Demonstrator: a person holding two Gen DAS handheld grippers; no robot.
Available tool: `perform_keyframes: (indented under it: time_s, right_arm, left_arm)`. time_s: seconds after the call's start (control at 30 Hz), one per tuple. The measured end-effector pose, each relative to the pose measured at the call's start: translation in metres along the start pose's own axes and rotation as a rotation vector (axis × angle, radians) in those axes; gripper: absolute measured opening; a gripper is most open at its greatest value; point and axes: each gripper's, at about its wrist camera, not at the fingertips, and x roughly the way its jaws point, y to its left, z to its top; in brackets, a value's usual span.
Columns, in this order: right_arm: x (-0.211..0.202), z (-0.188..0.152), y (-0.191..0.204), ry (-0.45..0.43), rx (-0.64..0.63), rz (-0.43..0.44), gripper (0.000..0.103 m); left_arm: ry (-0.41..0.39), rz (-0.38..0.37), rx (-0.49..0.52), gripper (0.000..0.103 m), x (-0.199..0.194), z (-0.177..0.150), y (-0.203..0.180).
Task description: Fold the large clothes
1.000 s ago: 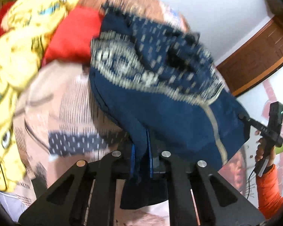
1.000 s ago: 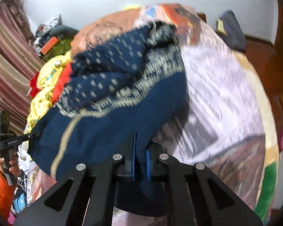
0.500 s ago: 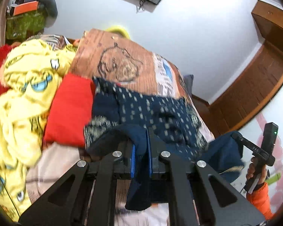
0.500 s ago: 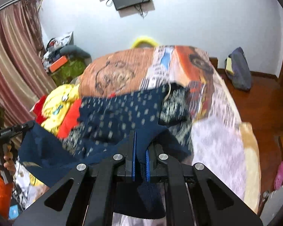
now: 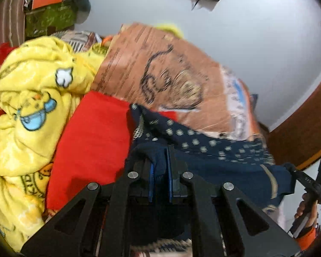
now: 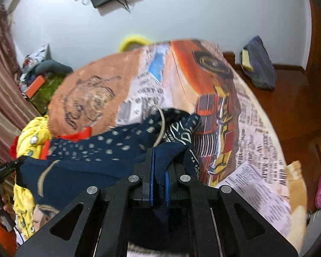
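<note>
My left gripper (image 5: 159,178) jaws are clamped on a fold of the navy garment (image 5: 214,160); right gripper (image 6: 158,178) jaws likewise pinch its other edge. The cloth spans between us, its far part lying on the printed bedspread (image 6: 203,81) at 12 o'clock. Yellow blanket (image 5: 32,111) and red cloth (image 5: 92,141) sit at 9 o'clock of my left.

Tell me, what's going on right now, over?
Left gripper and right gripper both shut on navy garment. Garment stretched between them over bed. Yellow blanket, red cloth alongside.
</note>
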Motion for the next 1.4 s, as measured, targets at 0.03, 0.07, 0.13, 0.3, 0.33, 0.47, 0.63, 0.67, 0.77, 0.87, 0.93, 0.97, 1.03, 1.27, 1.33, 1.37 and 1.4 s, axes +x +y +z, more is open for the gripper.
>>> perform_keyframes:
  time_s: [0.03, 0.07, 0.13, 0.3, 0.33, 0.47, 0.63, 0.67, 0.77, 0.87, 0.93, 0.97, 1.03, 1.27, 1.33, 1.37, 1.4]
  right_arm:
    - [0.010, -0.001, -0.004, 0.017, 0.010, -0.001, 0.007]
    - [0.018, -0.001, -0.007, 0.028, 0.021, 0.000, 0.007]
    - [0.032, -0.005, -0.013, 0.043, 0.041, 0.004, 0.007]
    - [0.037, -0.013, -0.016, 0.055, 0.005, 0.020, 0.011]
    - [0.035, -0.012, -0.014, 0.068, -0.012, 0.023, 0.011]
    - [0.022, -0.008, -0.011, 0.131, -0.037, -0.011, 0.022]
    - [-0.015, -0.011, -0.002, 0.067, -0.098, -0.127, 0.044]
    - [-0.025, -0.013, 0.001, 0.044, -0.116, -0.134, 0.046]
    - [-0.045, -0.023, 0.009, 0.018, -0.147, -0.108, 0.046]
    - [-0.055, -0.032, 0.021, 0.006, -0.173, -0.073, 0.048]
    - [-0.058, -0.041, 0.030, 0.012, -0.193, -0.048, 0.052]
    - [-0.057, -0.046, 0.035, 0.016, -0.203, -0.039, 0.053]
    - [-0.051, -0.053, 0.043, 0.030, -0.222, -0.026, 0.053]
    - [-0.006, -0.069, 0.057, 0.127, -0.226, -0.006, 0.053]
    - [0.008, -0.069, 0.059, 0.150, -0.222, -0.010, 0.053]
    - [0.016, -0.067, 0.059, 0.155, -0.216, -0.012, 0.053]
    - [0.018, -0.066, 0.059, 0.156, -0.210, -0.010, 0.053]
  left_arm:
    - [0.019, 0.016, 0.003, 0.009, 0.012, -0.001, 0.002]
    - [0.035, 0.028, 0.008, 0.009, 0.023, -0.002, 0.003]
    - [0.078, 0.054, 0.024, 0.010, 0.044, -0.007, 0.004]
    - [0.141, 0.093, 0.092, 0.013, 0.069, -0.019, 0.001]
    - [0.145, 0.097, 0.103, 0.013, 0.069, -0.020, 0.000]
    - [0.168, 0.114, 0.168, 0.015, 0.055, -0.022, -0.008]
    - [0.161, 0.140, 0.285, 0.033, 0.014, -0.025, -0.026]
    - [0.144, 0.155, 0.310, 0.040, 0.004, -0.027, -0.030]
    - [0.053, 0.186, 0.374, 0.064, -0.026, -0.032, -0.044]
    - [0.021, 0.143, 0.385, 0.064, -0.049, -0.039, -0.052]
    - [0.028, 0.101, 0.381, 0.065, -0.055, -0.047, -0.059]
    - [0.037, 0.087, 0.387, 0.065, -0.054, -0.051, -0.063]
    - [0.059, 0.064, 0.403, 0.065, -0.048, -0.061, -0.075]
    - [0.107, 0.071, 0.458, 0.065, -0.005, -0.091, -0.107]
    - [0.109, 0.082, 0.444, 0.065, 0.010, -0.089, -0.108]
    - [0.116, 0.075, 0.429, 0.065, 0.015, -0.087, -0.108]
    - [0.120, 0.060, 0.407, 0.065, 0.020, -0.083, -0.106]
